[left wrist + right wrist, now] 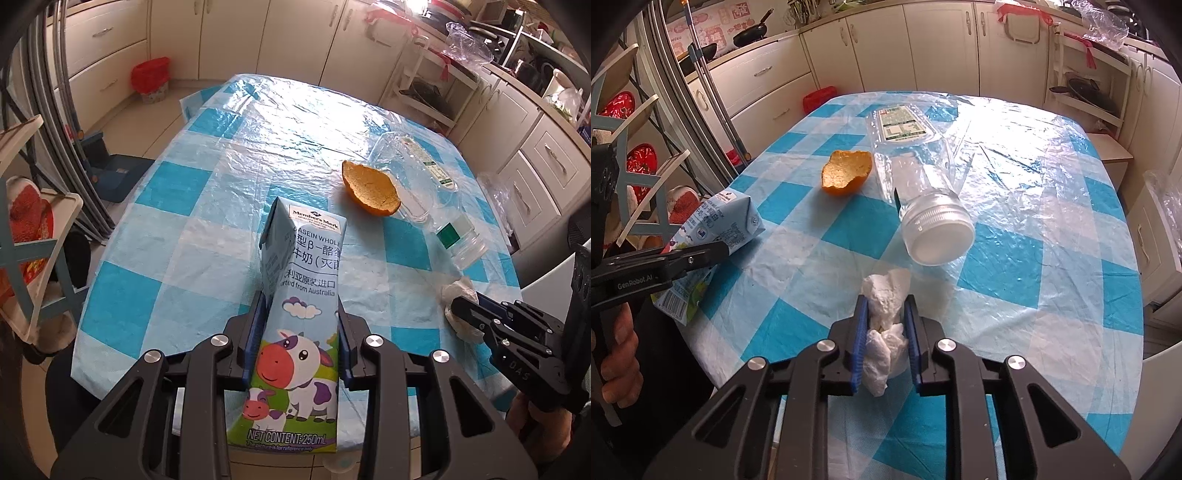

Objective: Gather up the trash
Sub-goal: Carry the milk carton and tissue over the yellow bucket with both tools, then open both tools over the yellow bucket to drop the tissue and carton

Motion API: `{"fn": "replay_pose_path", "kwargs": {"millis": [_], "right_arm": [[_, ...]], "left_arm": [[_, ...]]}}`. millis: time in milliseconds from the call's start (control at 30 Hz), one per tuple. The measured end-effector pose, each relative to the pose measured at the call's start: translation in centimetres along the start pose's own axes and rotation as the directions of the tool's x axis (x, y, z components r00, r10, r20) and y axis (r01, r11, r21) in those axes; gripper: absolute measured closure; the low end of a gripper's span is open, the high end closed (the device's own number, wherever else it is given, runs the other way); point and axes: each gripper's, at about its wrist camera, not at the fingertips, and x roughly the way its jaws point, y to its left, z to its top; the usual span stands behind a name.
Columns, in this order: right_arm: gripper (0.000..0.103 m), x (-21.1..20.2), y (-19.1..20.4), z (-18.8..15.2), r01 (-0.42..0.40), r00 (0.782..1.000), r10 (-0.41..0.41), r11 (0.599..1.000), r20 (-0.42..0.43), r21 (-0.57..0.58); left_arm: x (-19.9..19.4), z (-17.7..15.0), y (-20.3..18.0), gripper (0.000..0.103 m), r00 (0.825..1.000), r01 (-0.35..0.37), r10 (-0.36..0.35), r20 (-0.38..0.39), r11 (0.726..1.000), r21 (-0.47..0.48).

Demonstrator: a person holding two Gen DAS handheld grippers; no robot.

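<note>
My left gripper is clamped on the milk carton, held over the near table edge. My right gripper pinches the crumpled tissue on the checked tablecloth. Further out lie the orange peel and, beside it, the plastic bottle on its side.

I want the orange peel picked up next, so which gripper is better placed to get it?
Neither is free: the left gripper clamps the milk carton and the right gripper has crumpled tissue between its fingers. Once emptied, probably the right; the orange peel lies nearly straight ahead of it.
</note>
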Motion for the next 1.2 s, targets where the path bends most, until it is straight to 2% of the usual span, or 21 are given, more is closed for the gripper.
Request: {"fn": "replay_pose_path", "kwargs": {"millis": [233,500,633,767,867,933,1033,1067,1100,1133,1167,1200], "right_arm": [[0.087,-0.7,-1.1,-0.3,-0.05,0.999,0.049,0.997,0.006,0.053],[0.087,-4.9,-5.3,-0.7,-0.086,0.991,0.066,0.98,0.114,0.18],[0.087,-8.2,-8.7,-0.8,-0.069,0.982,0.02,0.965,0.189,0.254],[0.087,-11.3,-13.6,-0.9,0.036,0.971,-0.113,0.94,0.211,0.339],[0.087,-12.3,-17.4,-1.0,0.139,0.963,-0.214,0.914,0.162,0.382],[0.087,-11.9,-20.2,-1.2,0.199,0.965,-0.25,0.893,0.079,0.403],[0.087,-9.3,-24.0,-2.0,0.253,0.966,-0.248,0.869,-0.068,0.424],[0.087,-7.8,-25.4,-2.3,0.253,0.967,-0.215,0.863,-0.136,0.436],[0.082,-6.7,-26.4,-2.7,0.245,0.967,-0.181,0.854,-0.181,0.459],[0.075,-6.0,-27.2,-3.2,0.249,0.965,-0.168,0.834,-0.203,0.493],[0.072,-5.8,-28.4,-3.5,0.256,0.963,-0.164,0.803,-0.212,0.539],[0.068,-6.1,-29.2,-3.6,0.244,0.968,-0.16,0.776,-0.193,0.582]], "left_arm": [[-1.6,-0.2,-1.2,0.072,0.998,0.051,-0.051,0.02,0.999,0.016],[-4.0,0.2,-6.1,0.073,0.99,0.134,-0.138,0.04,0.986,0.097],[-5.0,0.9,-9.8,0.073,0.979,0.194,-0.201,0.038,0.971,0.143],[-5.6,1.9,-14.7,0.073,0.96,0.269,-0.279,0.03,0.944,0.191],[-5.6,2.3,-19.3,0.073,0.943,0.321,-0.333,0.017,0.919,0.228],[-5.2,2.4,-22.2,0.073,0.934,0.344,-0.357,0.008,0.905,0.25],[-3.9,2.2,-26.1,0.073,0.922,0.379,-0.387,-0.023,0.887,0.263],[-3.2,2.1,-27.5,0.073,0.918,0.389,-0.395,-0.034,0.882,0.266],[-2.7,2.0,-28.5,0.073,0.916,0.395,-0.398,-0.045,0.878,0.27],[-1.9,1.8,-29.6,0.073,0.914,0.402,-0.401,-0.06,0.875,0.272],[-1.2,1.7,-30.6,0.073,0.912,0.407,-0.403,-0.073,0.872,0.273],[-0.5,1.4,-31.4,0.073,0.911,0.411,-0.403,-0.085,0.87,0.273]]}}
